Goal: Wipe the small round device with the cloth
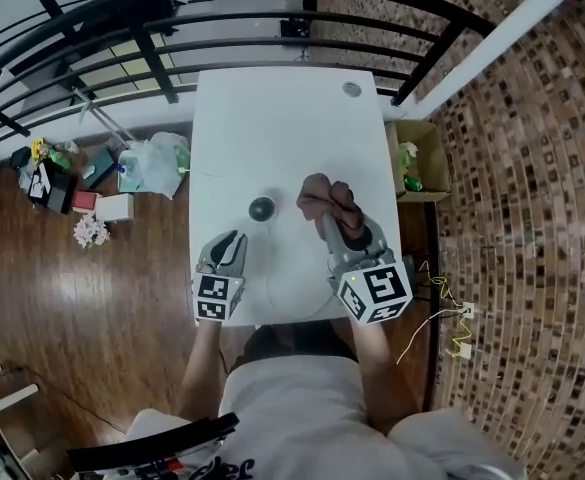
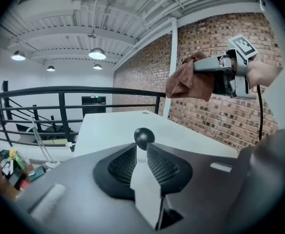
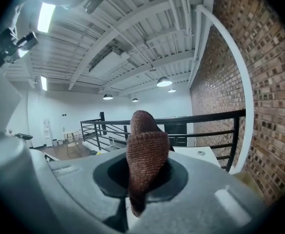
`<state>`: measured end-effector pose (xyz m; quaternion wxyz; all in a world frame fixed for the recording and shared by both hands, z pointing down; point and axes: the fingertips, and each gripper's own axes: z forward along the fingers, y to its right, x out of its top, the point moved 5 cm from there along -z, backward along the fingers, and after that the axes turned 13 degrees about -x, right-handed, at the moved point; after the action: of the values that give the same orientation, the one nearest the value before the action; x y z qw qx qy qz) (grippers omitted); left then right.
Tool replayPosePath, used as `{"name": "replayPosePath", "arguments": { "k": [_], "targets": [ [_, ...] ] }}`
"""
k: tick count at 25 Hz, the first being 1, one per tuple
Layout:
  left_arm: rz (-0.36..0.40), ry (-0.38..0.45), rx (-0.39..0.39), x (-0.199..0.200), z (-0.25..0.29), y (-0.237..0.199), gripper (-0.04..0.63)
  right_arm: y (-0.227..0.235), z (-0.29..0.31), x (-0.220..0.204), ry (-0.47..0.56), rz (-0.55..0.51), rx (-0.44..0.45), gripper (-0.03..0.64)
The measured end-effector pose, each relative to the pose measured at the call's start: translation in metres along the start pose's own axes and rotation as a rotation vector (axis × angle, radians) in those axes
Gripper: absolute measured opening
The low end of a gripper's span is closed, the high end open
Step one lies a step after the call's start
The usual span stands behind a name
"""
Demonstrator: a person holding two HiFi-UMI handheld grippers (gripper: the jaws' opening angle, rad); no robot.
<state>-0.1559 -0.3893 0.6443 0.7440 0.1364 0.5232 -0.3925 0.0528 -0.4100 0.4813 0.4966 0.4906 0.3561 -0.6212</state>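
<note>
Plainly, ribbed brown cloth (image 1: 324, 196) bunches — black device (image 1: 262, 208) sits round.

The device (image 1: 262, 208) is set near the table's (image 1: 272, 108) middle. The cloth (image 1: 324, 196) is held to its right, above the surface. A disc (image 1: 352, 89) is placed by the far right corner, a box (image 1: 419, 163) beyond the right edge.

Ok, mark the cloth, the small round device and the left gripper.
cloth (image 1: 321, 194), head view, middle of the bunched fabric.
small round device (image 1: 262, 208), head view, centre of its dark top.
left gripper (image 1: 234, 238), head view, between its fingertips.
</note>
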Motion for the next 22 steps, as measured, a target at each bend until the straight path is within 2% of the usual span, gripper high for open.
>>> {"name": "replayPosePath", "arguments": {
  "k": [11, 16, 22],
  "targets": [
    [-0.035, -0.104, -0.047, -0.034, 0.056, -0.002, 0.292, 0.036, -0.004, -0.013, -0.034, -0.001, -0.040, 0.029],
    [-0.015, -0.095, -0.037, -0.038, 0.074, -0.009, 0.382, 0.042, -0.007, -0.016, -0.043, -0.009, -0.042, 0.029],
    [-0.022, -0.078, -0.035, -0.038, 0.092, -0.012, 0.413, 0.045, -0.009, -0.020, -0.054, -0.014, -0.042, 0.029]
  ]
}}
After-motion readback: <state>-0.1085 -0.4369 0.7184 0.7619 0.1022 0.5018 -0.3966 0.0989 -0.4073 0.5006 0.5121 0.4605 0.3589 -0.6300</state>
